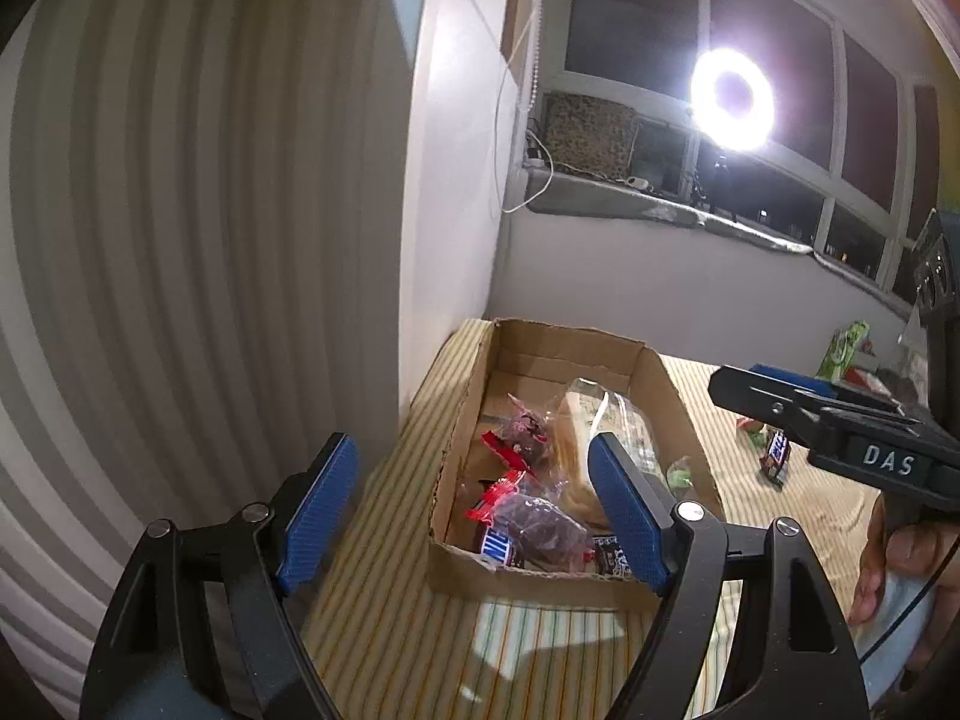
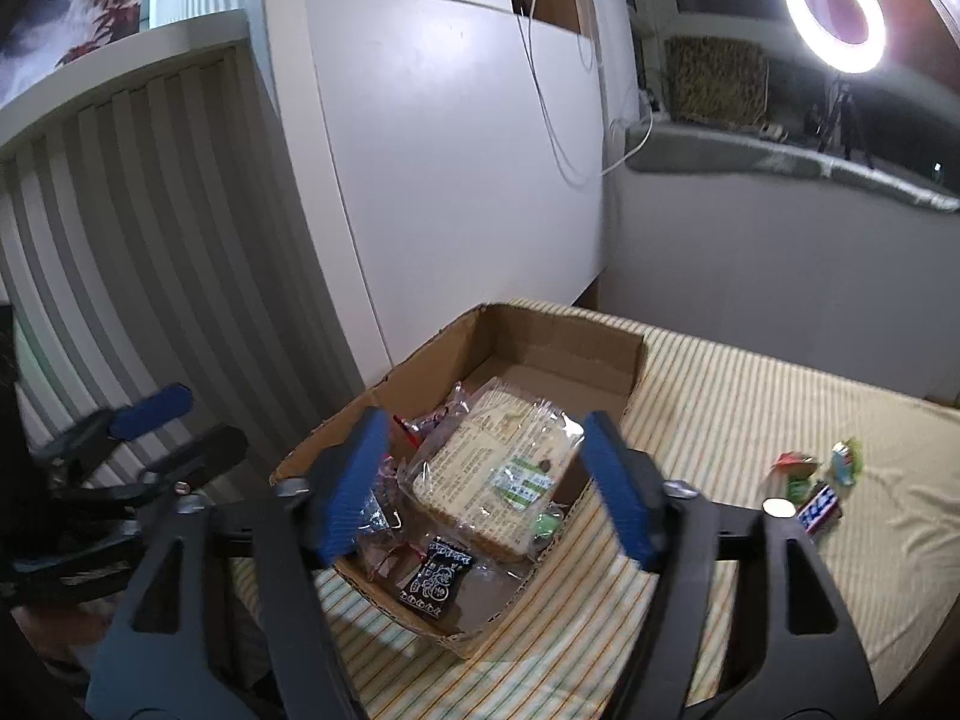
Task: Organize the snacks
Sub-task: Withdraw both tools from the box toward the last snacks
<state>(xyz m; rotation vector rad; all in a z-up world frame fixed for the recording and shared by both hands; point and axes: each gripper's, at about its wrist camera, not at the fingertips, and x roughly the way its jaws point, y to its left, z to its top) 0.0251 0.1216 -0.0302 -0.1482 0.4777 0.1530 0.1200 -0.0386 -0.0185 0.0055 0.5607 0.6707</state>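
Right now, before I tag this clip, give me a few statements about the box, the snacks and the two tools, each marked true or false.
1. The cardboard box already holds several snacks. True.
2. The right tool is clamped on the clear sandwich pack. False: its jaws stand open and the pack lies in the box.
3. Some snacks still lie outside the box, among them a blue-wrapped bar on the striped cloth. True.
4. The left tool holds a red wrapper. False: it is open and empty.
5. The ring light is switched off. False: it glows brightly.
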